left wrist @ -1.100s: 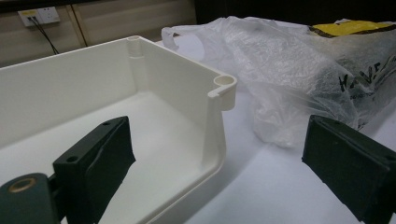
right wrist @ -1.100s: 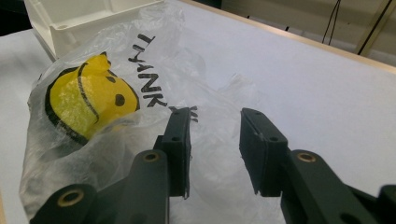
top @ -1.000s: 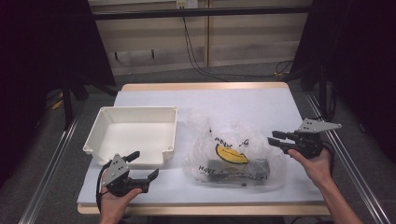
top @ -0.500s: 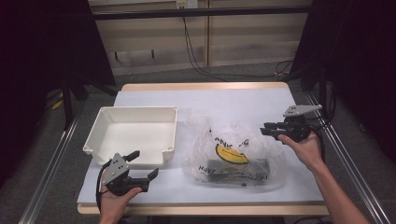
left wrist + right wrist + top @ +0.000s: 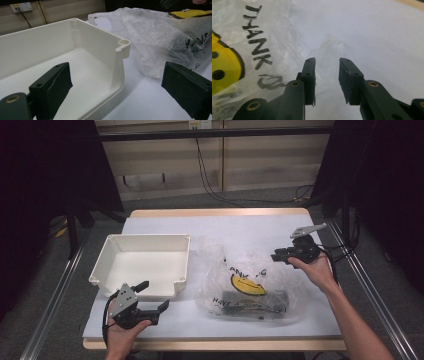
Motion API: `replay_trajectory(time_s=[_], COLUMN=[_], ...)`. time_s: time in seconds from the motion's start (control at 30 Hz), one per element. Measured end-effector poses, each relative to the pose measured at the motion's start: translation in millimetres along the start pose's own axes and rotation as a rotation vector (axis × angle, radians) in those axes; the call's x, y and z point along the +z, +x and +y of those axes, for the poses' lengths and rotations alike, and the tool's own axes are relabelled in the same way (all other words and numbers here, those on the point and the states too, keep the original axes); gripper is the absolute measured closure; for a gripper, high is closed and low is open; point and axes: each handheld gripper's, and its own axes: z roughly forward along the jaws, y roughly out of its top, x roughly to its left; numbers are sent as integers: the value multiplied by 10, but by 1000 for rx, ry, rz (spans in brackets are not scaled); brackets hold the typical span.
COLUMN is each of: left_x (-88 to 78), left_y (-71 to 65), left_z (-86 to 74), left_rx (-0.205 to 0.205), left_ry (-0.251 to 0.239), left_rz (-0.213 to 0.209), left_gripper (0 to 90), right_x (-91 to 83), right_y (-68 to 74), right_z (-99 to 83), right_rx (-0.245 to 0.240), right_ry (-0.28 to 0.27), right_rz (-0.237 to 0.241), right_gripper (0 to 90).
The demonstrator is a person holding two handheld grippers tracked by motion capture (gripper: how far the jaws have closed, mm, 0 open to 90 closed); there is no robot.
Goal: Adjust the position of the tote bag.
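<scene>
A crumpled clear plastic bag (image 5: 250, 280) with a yellow smiley face and black lettering lies in the middle of the table, with a dark flat item (image 5: 255, 297) inside it. My right gripper (image 5: 276, 256) hovers at the bag's far right edge, pointing left. In the right gripper view its jaws (image 5: 327, 61) stand narrowly open over a raised fold of the bag (image 5: 329, 47), with no plastic pinched. A white tray (image 5: 140, 262), nothing in it, sits left of the bag. My left gripper (image 5: 153, 295) rests near the table's front edge, open wide, facing the tray's corner (image 5: 123, 45).
The table's white cover (image 5: 240, 227) ends at a wooden front edge (image 5: 210, 343). Metal rails (image 5: 365, 285) run along both sides. Cables (image 5: 210, 180) hang by the wall behind the table.
My right gripper has moved left and away from the person, from the table's right side to the bag's far right edge. The left gripper, tray and bag have stayed put.
</scene>
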Motion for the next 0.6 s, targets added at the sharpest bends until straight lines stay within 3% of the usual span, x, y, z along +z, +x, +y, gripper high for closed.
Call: replay_trajectory(time_s=[0.17, 0.3, 0.4, 0.6], left_x=[5, 19, 15, 8], left_y=[6, -10, 3, 1], left_z=[-1, 4, 3, 2], left_rx=[8, -9, 11, 8], left_ry=[6, -4, 13, 19], left_rz=[1, -6, -7, 0], left_gripper=[85, 86, 85, 85], right_x=[94, 162, 246, 380], right_y=[-102, -169, -175, -160], right_z=[5, 34, 47, 106], right_rx=[23, 48, 54, 47], right_ry=[22, 39, 61, 85], right_rz=[0, 1, 5, 23], right_gripper=[660, 586, 579, 567])
